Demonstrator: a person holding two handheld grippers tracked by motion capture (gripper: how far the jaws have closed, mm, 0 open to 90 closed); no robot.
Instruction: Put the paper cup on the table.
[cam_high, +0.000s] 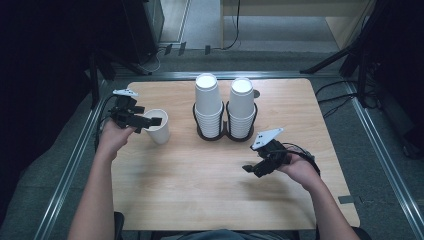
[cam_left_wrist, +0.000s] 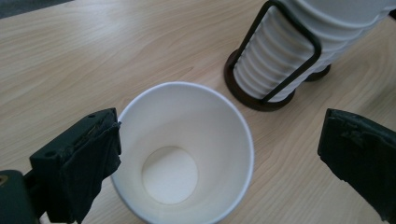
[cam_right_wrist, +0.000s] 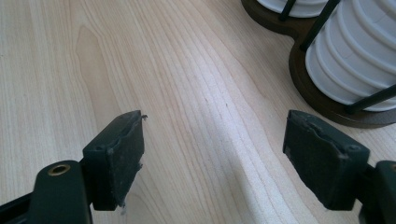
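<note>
While the left gripper (cam_left_wrist: 219, 154) was held wide open around the paper cup (cam_left_wrist: 182, 149), gripping nothing, an even, gentle squeeze was advised.

The single round paper cup (cam_left_wrist: 183, 154) is plain white inside and out, with no print. The two tall stacks of paper cups (cam_high: 223, 106) are the same white, ribbed with thin grey shadow lines at their rims. Their wire holder with a round base (cam_high: 220, 133) is very dark brown. The wooden desk (cam_high: 200, 175) is pale beige with fine, wavy, slightly darker grain. The left tongs (cam_left_wrist: 219, 163) and right tongs (cam_right_wrist: 215, 158) are matte black, and the right tongs carry a light grey plate.
</note>
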